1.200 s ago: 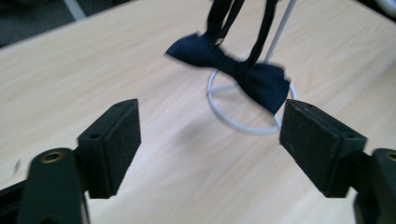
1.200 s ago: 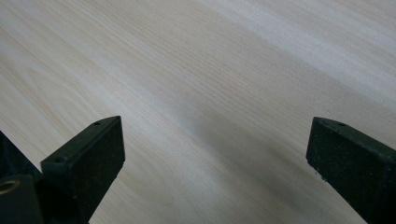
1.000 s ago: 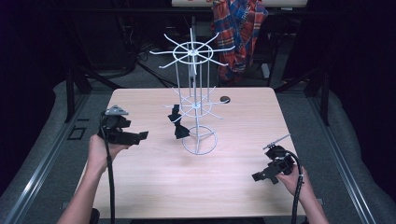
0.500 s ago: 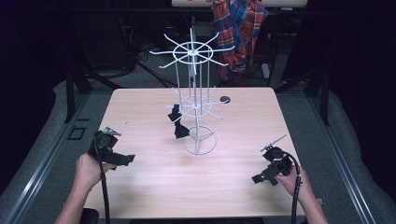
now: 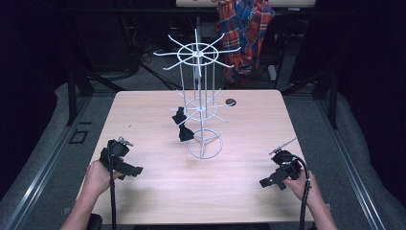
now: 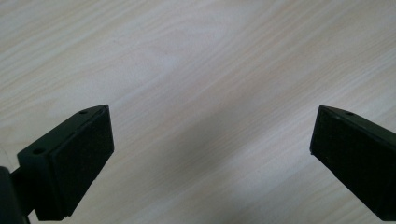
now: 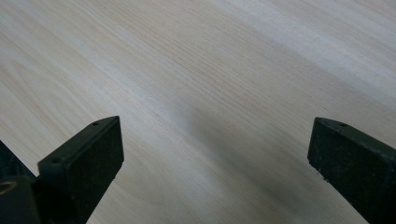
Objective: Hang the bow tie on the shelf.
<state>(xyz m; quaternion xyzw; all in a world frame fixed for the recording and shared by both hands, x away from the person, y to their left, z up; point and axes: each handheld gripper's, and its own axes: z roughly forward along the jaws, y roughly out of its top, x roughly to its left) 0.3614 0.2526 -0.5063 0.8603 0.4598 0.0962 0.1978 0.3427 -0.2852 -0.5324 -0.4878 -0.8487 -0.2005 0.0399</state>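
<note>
Wooden table (image 5: 158, 191): wire rack (image 5: 201, 103) holds black bow (image 5: 182, 125); left gripper (image 6: 210, 154), right gripper (image 7: 215, 158) wide, empty.

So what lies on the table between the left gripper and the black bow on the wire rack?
Nothing: in the high view the table is bare wood between the left gripper and the black bow on the wire rack.

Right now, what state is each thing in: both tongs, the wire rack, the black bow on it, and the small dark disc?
Left tongs: open, empty, low over the table.
Right tongs: open, empty, low over the table.
Wire rack: upright at mid-table.
Black bow: hanging on a lower rack arm.
Small dark disc: lying flat behind the rack.
Table: bare wood under both tongs.
</note>
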